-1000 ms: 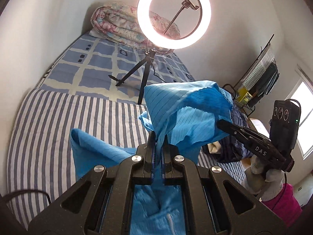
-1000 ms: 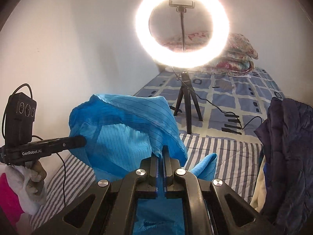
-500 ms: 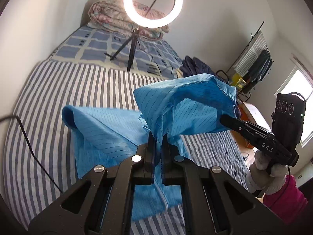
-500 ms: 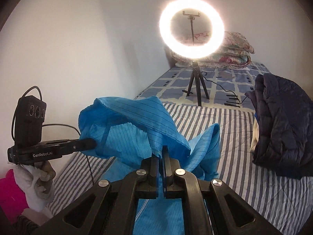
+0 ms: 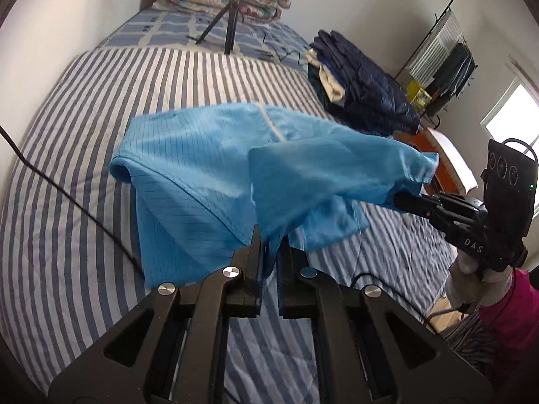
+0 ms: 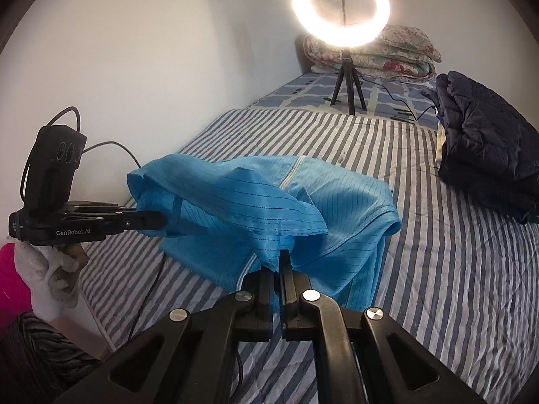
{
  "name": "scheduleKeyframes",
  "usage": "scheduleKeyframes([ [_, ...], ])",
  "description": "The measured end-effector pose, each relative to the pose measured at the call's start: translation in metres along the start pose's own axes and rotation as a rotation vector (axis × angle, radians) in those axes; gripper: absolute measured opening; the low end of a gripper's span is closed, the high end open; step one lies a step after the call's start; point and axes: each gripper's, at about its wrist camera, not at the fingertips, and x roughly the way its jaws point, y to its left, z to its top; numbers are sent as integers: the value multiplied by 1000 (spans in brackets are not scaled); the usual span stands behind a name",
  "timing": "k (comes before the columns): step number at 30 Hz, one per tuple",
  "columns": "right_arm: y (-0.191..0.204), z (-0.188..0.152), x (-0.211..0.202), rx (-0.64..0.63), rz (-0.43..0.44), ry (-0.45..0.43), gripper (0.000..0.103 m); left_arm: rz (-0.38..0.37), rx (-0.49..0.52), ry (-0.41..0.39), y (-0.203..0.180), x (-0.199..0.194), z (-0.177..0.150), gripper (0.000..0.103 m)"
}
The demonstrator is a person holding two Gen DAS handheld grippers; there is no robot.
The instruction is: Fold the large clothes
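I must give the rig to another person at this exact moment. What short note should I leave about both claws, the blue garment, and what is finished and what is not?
Left claw: shut on a pinch of the blue garment.
Right claw: shut on another edge of the same garment.
Garment: stretched between the two claws, its near part lifted, the rest draped on the striped bed cover.
Nearby: a pile of dark jackets at the far right side of the bed, a ring light on a tripod beyond.
Done: both grips taken, the held edge lifted.
Left: lay the held edge down to make the fold, release, and probably smooth it.
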Motion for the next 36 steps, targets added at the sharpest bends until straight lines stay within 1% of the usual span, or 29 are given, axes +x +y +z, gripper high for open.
scheduleKeyframes([
  [1, 1, -6, 0, 5, 1, 13, 6, 6, 4, 7, 1, 0, -4, 2],
  [2, 1, -12, -1, 5, 2, 27, 7, 19, 16, 11, 1, -3, -9, 3],
  [3, 1, -17, -2, 5, -3, 39, 12, 29, 28, 18, 1, -5, -12, 6],
  [4, 1, -22, -4, 4, 3, 45, 20, 30, 36, 24, 1, -7, -16, 8],
  [5, 2, -26, -8, 3, 17, 48, 23, 28, 41, 29, 3, -12, -21, 11],
  [6, 3, -30, -13, 0, 29, 50, 26, 25, 38, 30, 5, -17, -26, 11],
  [8, 4, -39, -24, -10, 41, 48, 27, 6, 37, 36, 10, -27, -36, 11],
  [9, 4, -42, -28, -9, 48, 47, 28, 12, 38, 33, 12, -32, -38, 11],
  [10, 1, -46, -34, 2, 55, 42, 28, 14, 26, 25, 16, -39, -41, 11],
  [12, -4, -50, -45, 27, 70, 25, 28, -6, -13, 10, 24, -49, -43, 12],
  [14, -8, -51, -55, 40, 77, -3, 28, 18, -25, -9, 30, -55, -43, 12],
  [16, -12, -49, -59, 48, 71, -21, 29, 27, -51, -26, 36, -59, -39, 15],
  [17, -13, -49, -60, 55, 69, -27, 29, 32, -72, -35, 40, -59, -36, 18],
  [22, -19, -40, -58, 75, 53, -45, 29, 37, -96, -62, 47, -59, -18, 19],
  [23, -19, -38, -56, 74, 52, -47, 29, 34, -108, -64, 49, -58, -15, 21],
  [25, -22, -34, -52, 83, 55, -46, 30, 33, -143, -75, 56, -57, -10, 29],
  [26, -24, -33, -50, 88, 58, -44, 30, 37, -161, -80, 61, -56, -7, 40],
  [27, -28, -31, -47, 100, 60, -41, 35, 39, -179, -88, 65, -56, -6, 47],
  [28, -31, -29, -44, 109, 55, -39, 41, 34, -203, -96, 69, -55, -3, 48],
  [29, -35, -28, -40, 119, 48, -39, 45, 28, -230, -101, 75, -54, 0, 49],
  [30, -40, -26, -37, 135, 45, -36, 50, 16, -270, -104, 83, -52, 4, 49],
  [33, -58, -21, -26, 202, 50, -22, 54, -20, -378, -102, 105, -42, 11, 49],
  [36, -77, -19, -16, 274, 52, -22, 59, -43, -446, -95, 123, -32, 16, 49],
])
